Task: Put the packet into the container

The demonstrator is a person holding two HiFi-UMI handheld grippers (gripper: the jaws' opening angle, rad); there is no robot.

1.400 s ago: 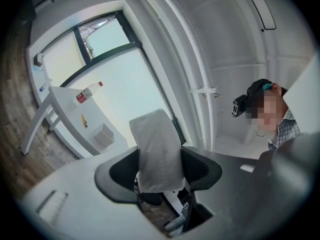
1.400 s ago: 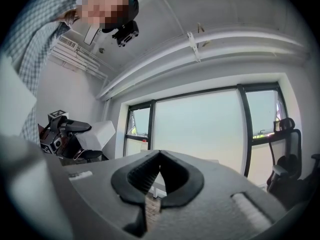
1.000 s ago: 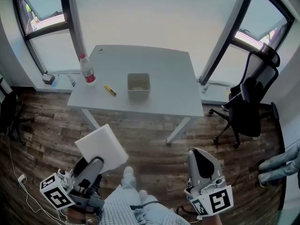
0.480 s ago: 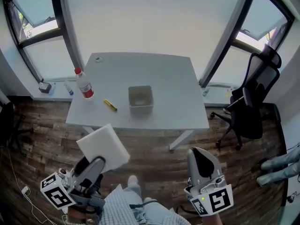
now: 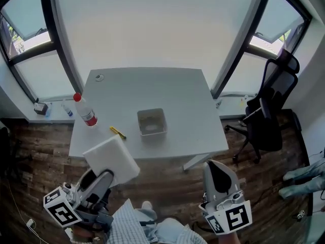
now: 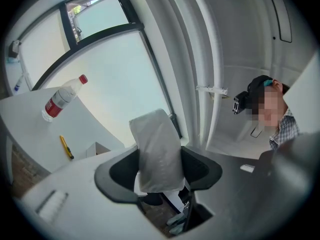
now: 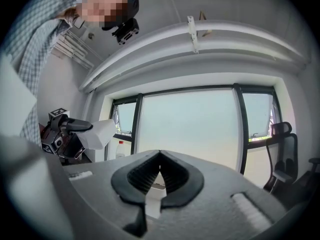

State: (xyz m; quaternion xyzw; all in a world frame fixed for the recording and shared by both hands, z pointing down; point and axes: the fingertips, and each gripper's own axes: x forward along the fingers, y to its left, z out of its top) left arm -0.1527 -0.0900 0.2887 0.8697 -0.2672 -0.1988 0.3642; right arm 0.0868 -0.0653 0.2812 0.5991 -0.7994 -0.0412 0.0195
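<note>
Currently the packet [image 6: 156,151], a flat white pouch, stands upright between the left gripper's [image 5: 101,179] fingers [image 6: 117,171], which are clamped on its lower part. It is held in the air by the desk's [image 5: 183,100] front left edge, above the wooden floor [image 5: 45,187], probably kept high so it can clear the edge.

The container [image 5: 152,122], an open pale bin, sits near the middle of the desk, well apart from the packet, with its mouth upward to receive it. A bottle [image 5: 84,111] with a red cap and a small yellow item [image 5: 118,132] sit to its left.

The right gripper [image 5: 217,169] is empty, fingers together, held low beside the person, seemingly just out of the way.
</note>
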